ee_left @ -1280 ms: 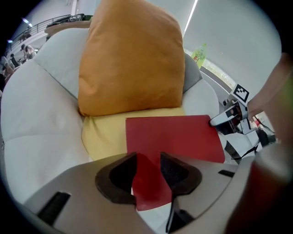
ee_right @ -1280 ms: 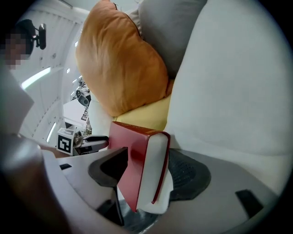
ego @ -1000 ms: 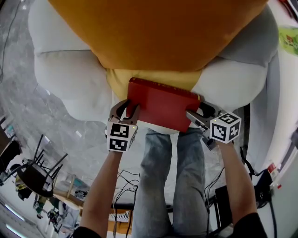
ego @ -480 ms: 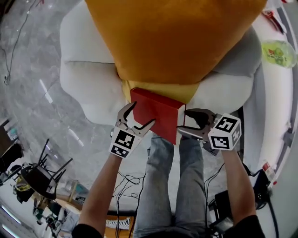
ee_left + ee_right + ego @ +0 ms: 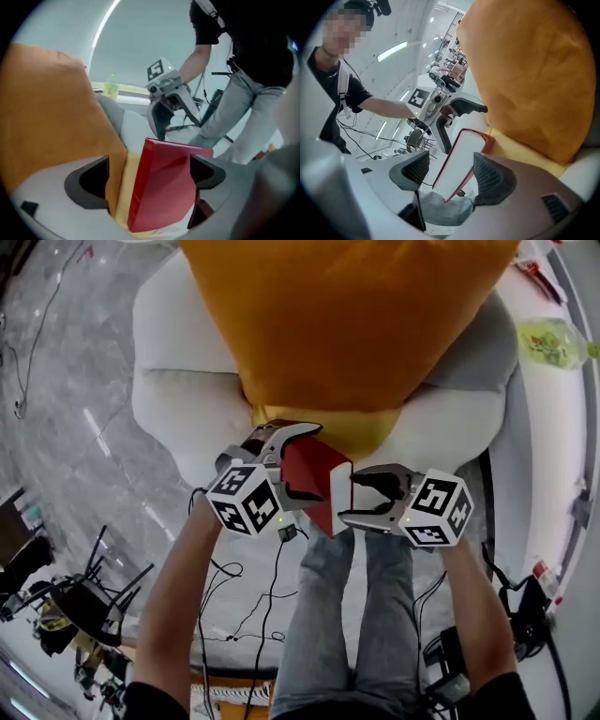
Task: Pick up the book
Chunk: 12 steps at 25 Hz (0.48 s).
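Red book [image 5: 317, 486] stands on edge at 6 o'clock of the orange cushion [image 5: 347, 324]. The right gripper [image 5: 349, 495], at the book's 3 o'clock, pinches its page edge. The left gripper [image 5: 315, 463], at 9 o'clock, straddles it, jaws just spread wide, not pressing.

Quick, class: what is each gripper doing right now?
Left gripper: open; fingers have just been opening, red book between them, ungripped.
Right gripper: closed, holding the red book by its page edge.
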Available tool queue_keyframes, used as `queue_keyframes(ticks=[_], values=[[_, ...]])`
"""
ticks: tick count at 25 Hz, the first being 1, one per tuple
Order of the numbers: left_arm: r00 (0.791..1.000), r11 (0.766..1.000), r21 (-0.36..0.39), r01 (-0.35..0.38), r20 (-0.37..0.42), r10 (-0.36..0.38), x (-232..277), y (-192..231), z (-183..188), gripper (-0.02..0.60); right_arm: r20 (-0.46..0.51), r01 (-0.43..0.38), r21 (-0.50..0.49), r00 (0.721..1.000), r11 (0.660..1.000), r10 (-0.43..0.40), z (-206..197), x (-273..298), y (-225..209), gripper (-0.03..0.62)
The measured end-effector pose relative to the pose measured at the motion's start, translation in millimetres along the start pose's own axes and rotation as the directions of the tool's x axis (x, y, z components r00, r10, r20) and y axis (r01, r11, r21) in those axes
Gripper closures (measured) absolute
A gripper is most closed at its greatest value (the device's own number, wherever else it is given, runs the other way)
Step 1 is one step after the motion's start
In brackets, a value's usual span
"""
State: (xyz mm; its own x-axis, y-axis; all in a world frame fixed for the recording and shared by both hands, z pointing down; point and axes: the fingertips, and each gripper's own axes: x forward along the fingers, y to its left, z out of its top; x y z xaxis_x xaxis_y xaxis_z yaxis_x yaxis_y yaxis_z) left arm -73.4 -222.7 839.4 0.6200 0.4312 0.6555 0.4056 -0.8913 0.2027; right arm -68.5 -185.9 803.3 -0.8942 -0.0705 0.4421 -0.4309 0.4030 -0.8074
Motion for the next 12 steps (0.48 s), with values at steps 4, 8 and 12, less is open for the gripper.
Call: queue_keyframes(ticks=[4,8,12], values=[[0.945,0.938,0.246,0.244,-0.279,-0.172,17.6,-26.1,-30.3,0.054,-0.01,-0.017,-0.067,1.0,0.998,0.016,5.0,3.4,5.3,0.295],[0.892,0.885,0.28,0.373,-0.371,-0.259,36.7,-39.1,-32.7,0.054,-0.073,-0.021,-0.179,0.997,0.984,0.008,2.5,7.8,12.8,0.313],[0.858,0.861,0.253,0.441,-0.401,-0.322,45.4,-51.7,-28.6,0.057,-0.101,-0.028,-0.229,0.995,0.973,0.004,0.6,4.8,15.6,0.313]])
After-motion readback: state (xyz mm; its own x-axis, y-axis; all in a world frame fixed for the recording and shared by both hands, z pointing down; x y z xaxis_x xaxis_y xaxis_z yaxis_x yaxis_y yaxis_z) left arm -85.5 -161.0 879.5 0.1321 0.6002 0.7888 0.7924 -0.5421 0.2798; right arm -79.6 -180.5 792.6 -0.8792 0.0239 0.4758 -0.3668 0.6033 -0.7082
